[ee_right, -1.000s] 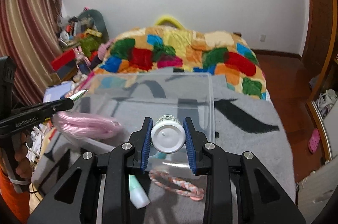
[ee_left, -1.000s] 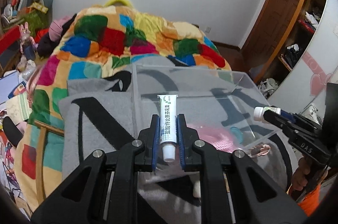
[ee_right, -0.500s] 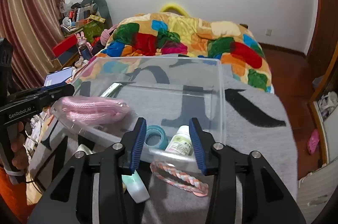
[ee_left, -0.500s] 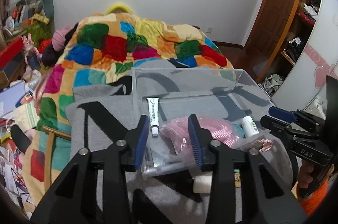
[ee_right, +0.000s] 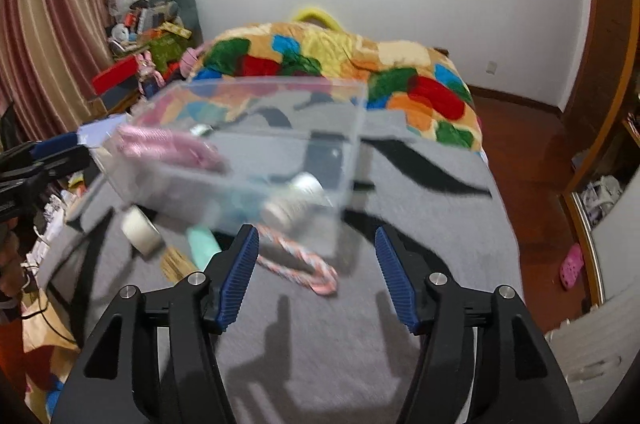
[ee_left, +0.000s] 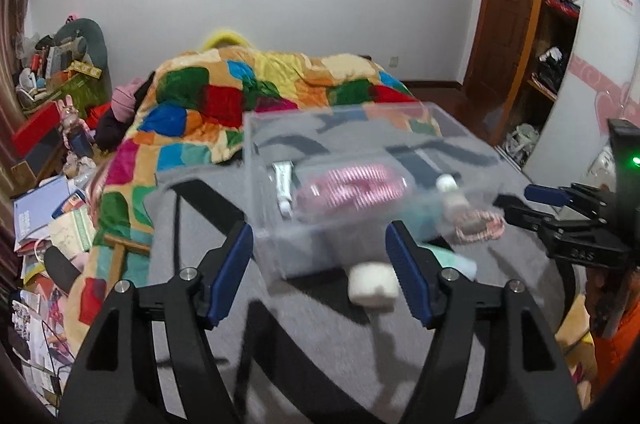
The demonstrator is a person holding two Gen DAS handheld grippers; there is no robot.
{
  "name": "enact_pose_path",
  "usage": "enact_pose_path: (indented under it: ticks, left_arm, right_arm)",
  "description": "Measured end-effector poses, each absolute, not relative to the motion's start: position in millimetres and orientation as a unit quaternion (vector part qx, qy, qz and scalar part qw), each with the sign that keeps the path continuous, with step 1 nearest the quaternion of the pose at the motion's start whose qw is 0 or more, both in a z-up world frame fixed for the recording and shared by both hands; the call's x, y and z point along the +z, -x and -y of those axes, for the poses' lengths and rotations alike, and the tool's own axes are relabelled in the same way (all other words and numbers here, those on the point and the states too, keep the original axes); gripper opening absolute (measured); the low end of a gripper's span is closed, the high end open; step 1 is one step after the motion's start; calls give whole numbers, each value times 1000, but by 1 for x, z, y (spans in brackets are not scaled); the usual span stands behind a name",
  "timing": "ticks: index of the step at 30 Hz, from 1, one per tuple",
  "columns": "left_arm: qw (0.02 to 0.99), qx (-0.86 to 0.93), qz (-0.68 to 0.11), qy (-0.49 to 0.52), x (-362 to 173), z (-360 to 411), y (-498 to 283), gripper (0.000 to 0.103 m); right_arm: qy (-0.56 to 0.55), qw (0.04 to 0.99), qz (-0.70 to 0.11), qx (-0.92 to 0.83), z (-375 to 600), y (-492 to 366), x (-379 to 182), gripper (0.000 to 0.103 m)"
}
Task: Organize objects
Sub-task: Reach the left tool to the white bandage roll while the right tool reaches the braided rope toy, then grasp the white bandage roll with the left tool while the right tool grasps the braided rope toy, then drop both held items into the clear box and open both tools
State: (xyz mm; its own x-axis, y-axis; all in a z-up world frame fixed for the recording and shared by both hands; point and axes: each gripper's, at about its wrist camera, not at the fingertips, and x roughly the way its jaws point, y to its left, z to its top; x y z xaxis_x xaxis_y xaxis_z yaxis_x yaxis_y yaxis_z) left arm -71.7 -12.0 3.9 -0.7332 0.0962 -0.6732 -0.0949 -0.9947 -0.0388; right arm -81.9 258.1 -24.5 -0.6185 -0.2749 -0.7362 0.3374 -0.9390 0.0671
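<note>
A clear plastic bin [ee_left: 256,144] [ee_right: 352,128] stands on a grey blanket. In it lie a white ointment tube [ee_left: 283,184], a pink coiled item [ee_left: 352,184] [ee_right: 172,144], a teal ring [ee_left: 416,220] and a small white bottle [ee_left: 450,192] [ee_right: 296,198]. In front of the bin lie a white tape roll [ee_left: 372,286] [ee_right: 140,230], a mint tube [ee_right: 202,244] and a pink braided band [ee_left: 480,226] [ee_right: 296,264]. My left gripper [ee_left: 320,268] is open and empty before the bin. My right gripper [ee_right: 316,270] is open and empty above the band.
A bed with a colourful patchwork quilt [ee_left: 248,92] lies behind the bin. Cluttered books and boxes [ee_left: 44,216] fill the floor at the left. A wooden door and shelves [ee_left: 520,24] stand at the right. The grey blanket [ee_right: 320,344] spreads beneath both grippers.
Both grippers opened, the tube and the white bottle now lie in the bin. Both grippers then drew back from the bin and opened wider.
</note>
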Motion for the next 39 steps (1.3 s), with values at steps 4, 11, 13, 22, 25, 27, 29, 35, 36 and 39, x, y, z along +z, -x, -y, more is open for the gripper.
enact_pose_path:
  ticks: [4,11,13,22,25,27,29,35,36,39]
  left_arm:
    - [65,918,-9,391,-20,-1,73,68]
    - [85,898,-1,432,-53,-18,89,68]
    - [91,896,4,434,-57,-20,91,63]
    - [101,901,3,422,-58,-25,78,37]
    - [103,907,4,409,-47,-26,71,37]
    - [108,912,5,396,-36,-26,66,37]
    - [113,917,6,383,-23,-26,63,37]
    - [120,935,14,333,18,-29,64,37]
    - [120,938,16,326,24,-29,67,37]
    - [120,941,22,315,36,-29,80,37]
  right_arm:
    - [-438,161,-13,-884,-263,94,-51,57]
    - [-447,181,-5,-876,-255,100,-64,23]
    - [-440,182,-7,-879,-254,97,-60,15]
    - [-417,206,3,-885,-252,73,-44,11]
    - [-405,217,5,-888,-250,64,-34,11]
    - [-397,224,6,-890,-249,59,-27,11]
    - [-384,233,8,-894,-247,55,-15,11]
    - [-348,243,13,-905,-242,58,15,11]
    - [-344,242,15,-907,-241,61,19,11]
    - [-335,233,15,-913,-235,72,27,11]
